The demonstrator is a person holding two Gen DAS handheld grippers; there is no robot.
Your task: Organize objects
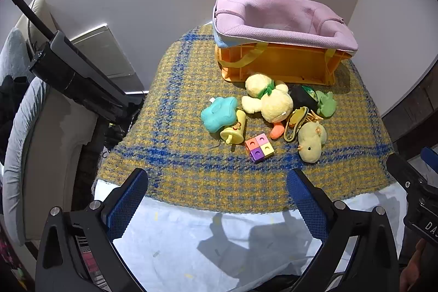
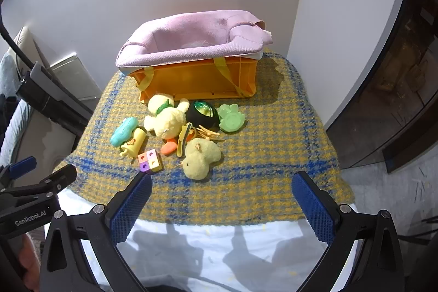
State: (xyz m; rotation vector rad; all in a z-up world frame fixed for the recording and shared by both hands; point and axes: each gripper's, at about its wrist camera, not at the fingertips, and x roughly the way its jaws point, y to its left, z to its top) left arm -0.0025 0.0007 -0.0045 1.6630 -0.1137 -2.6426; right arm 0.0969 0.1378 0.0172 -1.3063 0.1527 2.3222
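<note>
While toys (image 2: 175, 133) crowd crate (image 2: 197, 78), both grippers gape.

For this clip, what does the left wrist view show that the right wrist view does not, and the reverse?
Only the left wrist view: the left gripper head-on, jaws open and empty, and the teal star plush seen flat-on.

Only the right wrist view: the right gripper head-on, also open and empty, the inside of the black bowl-shaped toy, and a dark wooden door at the right.

Both: the orange crate with its pink liner, the toy pile in front of it, including the four-colour block, and the yellow-and-blue cloth.
</note>
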